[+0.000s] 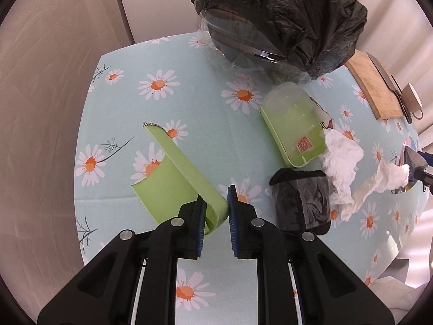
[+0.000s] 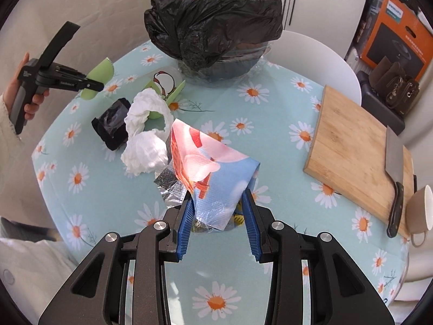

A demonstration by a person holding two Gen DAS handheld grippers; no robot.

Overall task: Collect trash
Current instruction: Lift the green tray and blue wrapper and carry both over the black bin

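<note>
Left gripper (image 1: pixel 216 211) is pinching narrow on a curled pale-green plastic strip (image 1: pixel 178 178), lifting it clear of the round table with the daisy-print light-blue cloth (image 1: pixel 189 81). The strip's long axis is running from the pads up-left toward the table's far-left edge; its torn tip is pointing that way.

Right gripper (image 2: pixel 217 211) is gripping, jaws moderately apart, a crumpled blue-and-pink printed plastic wrapper with silver foil lining (image 2: pixel 211 168). The wrapper is fanning out from the pads toward the table centre. No print on it is readable.

Lying mid-table: a cut pale-green translucent cup with a cartoon print (image 1: pixel 292 124) on its side, carrying a small square red code sticker, not legible; a wad of white tissue (image 2: pixel 146 135) touching it; a black sleeve with clear film (image 2: pixel 112 124) just beside the tissue.

A bin lined with a black plastic bag (image 2: pixel 213 27) is standing at the far edge. A bamboo cutting board (image 2: pixel 351 146) with a steel cleaver (image 2: pixel 393 168) is sitting at the right edge, with a beige mug (image 2: pixel 419 211) beside it. Text on the orange box (image 2: pixel 392 38) off the table is too small to read.
</note>
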